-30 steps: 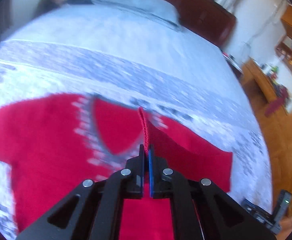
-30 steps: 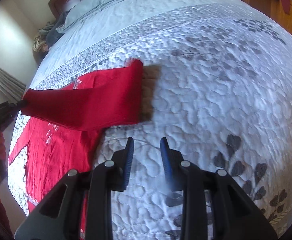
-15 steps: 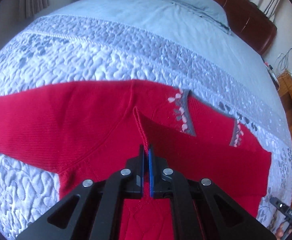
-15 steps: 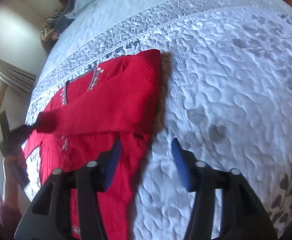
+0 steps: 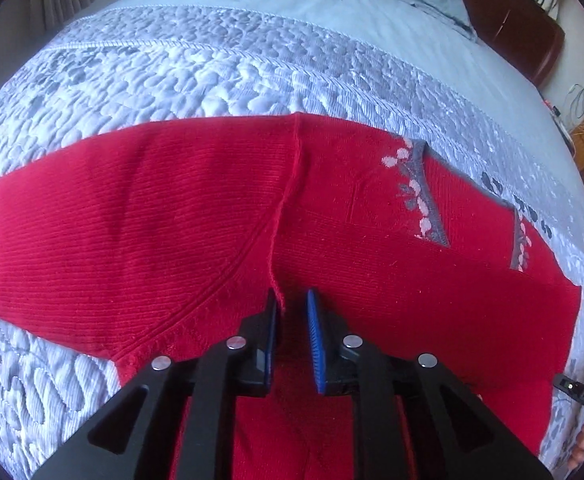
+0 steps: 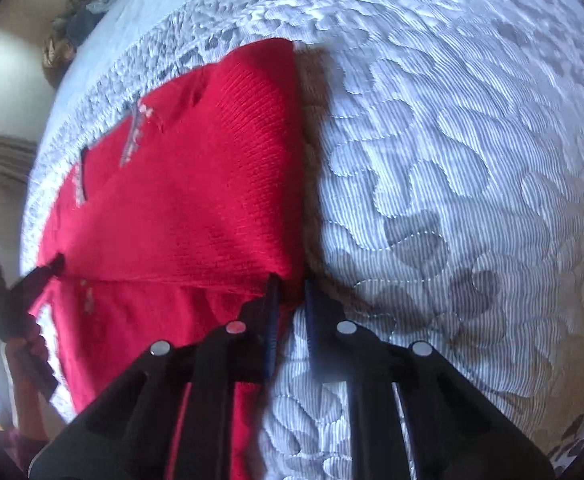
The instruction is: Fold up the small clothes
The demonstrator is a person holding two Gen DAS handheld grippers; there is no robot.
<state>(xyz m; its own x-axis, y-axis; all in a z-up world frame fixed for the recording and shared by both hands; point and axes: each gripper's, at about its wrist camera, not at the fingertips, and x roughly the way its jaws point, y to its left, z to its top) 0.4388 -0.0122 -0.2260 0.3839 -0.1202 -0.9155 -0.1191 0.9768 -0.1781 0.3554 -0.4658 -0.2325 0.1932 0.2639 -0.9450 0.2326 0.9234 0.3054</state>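
Ribbed red knit sweater [image 5: 171, 220], matt quilted cloth bedspread [image 5: 211, 68], glossy brown leather-look headboard [image 5: 512, 28]

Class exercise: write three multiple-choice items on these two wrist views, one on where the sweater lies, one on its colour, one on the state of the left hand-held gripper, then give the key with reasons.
1. Where does the sweater lie?
A. on a quilt
B. on a wooden floor
C. in a basket

2. What is its main colour?
A. blue
B. red
C. green

3. How is the left hand-held gripper?
A. shut on the sweater
B. out of view
C. open, with a seam edge between its fingers

Key:
1 A, the grey patterned quilt shows around it.
2 B, red knit with a grey neckline trim.
3 C, a gap shows between the blue pads.
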